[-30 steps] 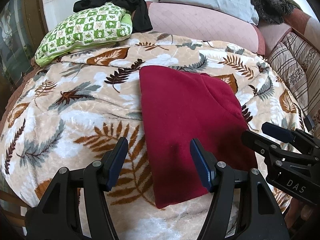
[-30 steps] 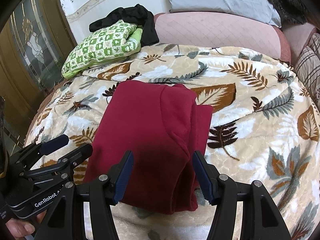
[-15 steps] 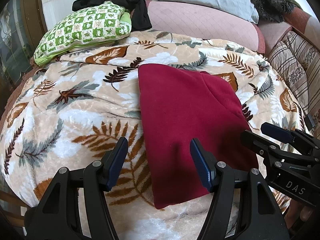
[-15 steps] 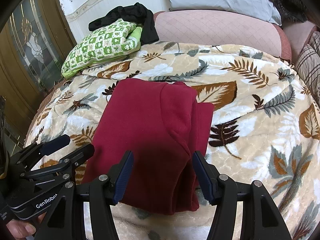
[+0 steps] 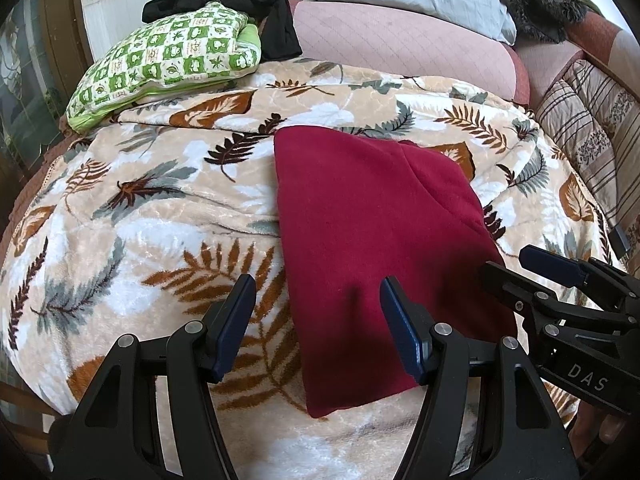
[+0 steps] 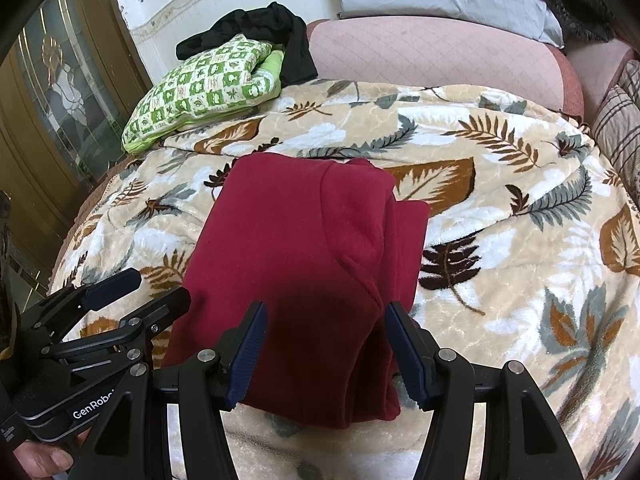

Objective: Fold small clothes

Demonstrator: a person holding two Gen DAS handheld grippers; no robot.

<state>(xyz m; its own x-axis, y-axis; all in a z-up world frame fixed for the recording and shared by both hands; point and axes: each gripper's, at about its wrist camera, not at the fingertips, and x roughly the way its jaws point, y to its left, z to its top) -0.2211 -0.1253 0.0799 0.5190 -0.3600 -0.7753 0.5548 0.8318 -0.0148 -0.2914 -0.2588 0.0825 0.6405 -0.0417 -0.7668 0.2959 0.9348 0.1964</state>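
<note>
Right view shows the red garment's (image 6: 304,264) stacked right-side folds; left view shows one flat slab. Left gripper (image 5: 318,320) and right gripper (image 6: 326,346) both spread, empty; its underside is hidden on the blanket (image 5: 140,240)

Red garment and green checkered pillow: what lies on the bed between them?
Only bare leaf-print blanket lies between the red garment and the green checkered pillow. Both wrist views show this.

We read two markings, both white print on black gripper bodies. "DAS" sits on the side of the right gripper (image 5: 560,276), seen at the right edge of the left wrist view. "GenRobo" sits on the left gripper (image 6: 132,296) in the right wrist view, its ending hidden behind a black finger arm. We find no other legible text.
</note>
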